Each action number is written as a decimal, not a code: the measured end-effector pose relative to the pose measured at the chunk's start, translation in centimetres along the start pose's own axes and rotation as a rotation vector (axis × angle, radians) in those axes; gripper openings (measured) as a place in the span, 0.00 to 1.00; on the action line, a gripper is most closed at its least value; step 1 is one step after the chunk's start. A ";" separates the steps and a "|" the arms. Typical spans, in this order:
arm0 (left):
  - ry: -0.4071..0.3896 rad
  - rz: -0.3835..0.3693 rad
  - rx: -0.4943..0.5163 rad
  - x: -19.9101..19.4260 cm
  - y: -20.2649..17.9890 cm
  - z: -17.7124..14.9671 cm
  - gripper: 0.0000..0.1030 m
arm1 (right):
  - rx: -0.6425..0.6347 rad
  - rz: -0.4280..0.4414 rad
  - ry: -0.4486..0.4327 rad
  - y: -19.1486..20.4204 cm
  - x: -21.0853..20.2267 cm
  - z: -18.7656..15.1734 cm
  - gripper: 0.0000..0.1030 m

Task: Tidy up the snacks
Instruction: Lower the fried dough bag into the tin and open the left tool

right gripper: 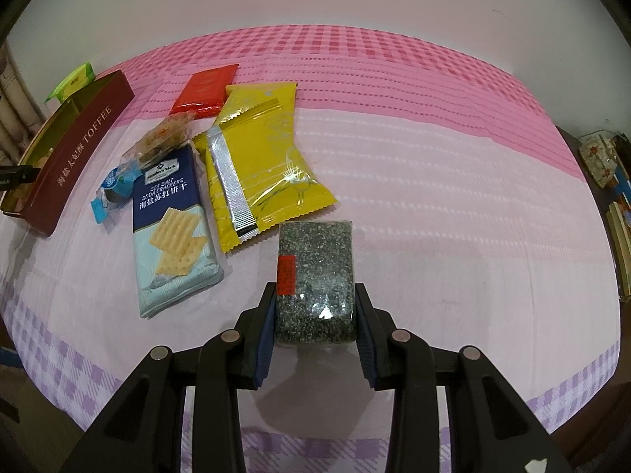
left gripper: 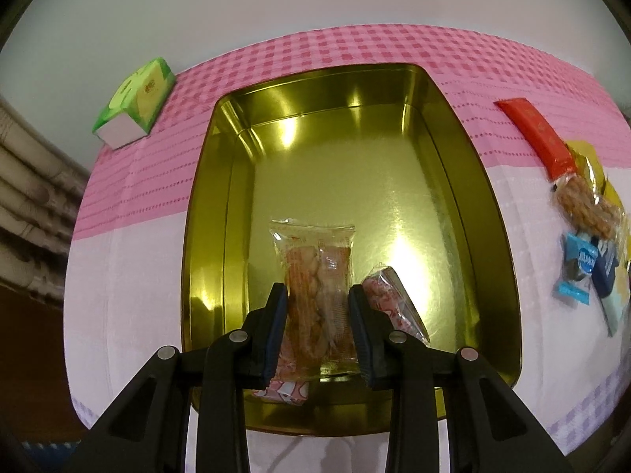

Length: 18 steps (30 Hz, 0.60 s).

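Observation:
In the left wrist view my left gripper (left gripper: pixel 317 295) is shut on a clear packet of orange-brown snacks (left gripper: pixel 315 272), held over the near end of the gold tin (left gripper: pixel 205 205). Two pink-and-white wrapped snacks (left gripper: pixel 388 303) lie in the tin beside and under it. In the right wrist view my right gripper (right gripper: pixel 313 295) is shut on a clear block of dark speckled sesame snack (right gripper: pixel 315 276), just above the tablecloth. The tin (right gripper: pixel 75 146), dark red outside and marked TOFFEE, stands at the left there.
Loose snacks lie left of the right gripper: a soda cracker pack (right gripper: pixel 169 228), yellow packets (right gripper: pixel 264 149), a red packet (right gripper: pixel 205 88), a small blue sweet (right gripper: pixel 114 185) and a clear pastry wrap (right gripper: pixel 157 138). A green tissue pack (left gripper: pixel 136 100) sits at the far left corner.

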<state>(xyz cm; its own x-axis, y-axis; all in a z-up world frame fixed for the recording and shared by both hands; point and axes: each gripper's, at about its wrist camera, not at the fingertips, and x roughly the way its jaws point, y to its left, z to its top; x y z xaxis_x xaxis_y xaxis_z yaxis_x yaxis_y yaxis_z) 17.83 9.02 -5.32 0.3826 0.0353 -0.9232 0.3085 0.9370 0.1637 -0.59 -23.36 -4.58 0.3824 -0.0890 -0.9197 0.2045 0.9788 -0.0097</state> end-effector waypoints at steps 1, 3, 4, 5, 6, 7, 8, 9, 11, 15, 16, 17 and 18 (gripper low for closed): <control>0.002 -0.001 -0.011 0.0 0.1 0.0 0.34 | 0.007 0.001 0.000 0.0 0.0 0.0 0.32; 0.005 -0.018 -0.042 0.1 0.6 0.0 0.36 | 0.014 0.002 0.000 0.0 -0.1 0.0 0.32; 0.005 -0.031 -0.065 0.0 0.8 -0.1 0.39 | 0.019 0.005 -0.001 0.1 -0.2 0.0 0.32; 0.006 -0.042 -0.085 0.0 1.1 -0.2 0.40 | 0.023 0.006 -0.003 0.1 -0.3 0.0 0.32; -0.001 -0.055 -0.104 -0.2 1.4 -0.3 0.45 | 0.025 0.007 -0.005 0.2 -0.4 0.1 0.32; -0.011 -0.061 -0.117 -0.5 1.6 -0.5 0.51 | 0.031 0.008 -0.011 0.3 -0.7 0.2 0.32; -0.029 -0.064 -0.128 -0.9 1.8 -0.7 0.55 | 0.036 0.009 -0.016 0.4 -0.9 0.3 0.32; -0.041 -0.065 -0.129 -1.2 1.9 -0.8 0.59 | 0.041 0.011 -0.023 0.5 -1.2 0.4 0.32; -0.064 -0.063 -0.127 -2.0 2.0 -1.0 0.63 | 0.047 0.011 -0.040 0.8 -1.8 0.7 0.32; -0.114 -0.041 -0.138 -3.8 2.5 -1.7 0.64 | 0.055 0.026 -0.073 2.0 -3.3 1.3 0.32; -0.123 -0.031 -0.143 -4.1 2.7 -2.0 0.64 | 0.046 0.036 -0.075 2.7 -3.6 1.6 0.32; -0.130 -0.011 -0.150 -4.5 3.0 -2.3 0.64 | 0.041 0.047 -0.077 3.2 -3.9 1.8 0.32; -0.136 0.003 -0.155 -4.8 3.3 -2.7 0.65 | 0.035 0.062 -0.080 3.9 -4.3 2.0 0.32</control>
<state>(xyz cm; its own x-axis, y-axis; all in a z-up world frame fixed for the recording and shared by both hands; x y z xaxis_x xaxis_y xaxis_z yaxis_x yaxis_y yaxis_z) 14.60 12.85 -1.26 0.5006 0.0004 -0.8657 0.1734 0.9797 0.1007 0.39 -19.51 0.08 0.4660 -0.0446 -0.8837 0.2094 0.9759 0.0612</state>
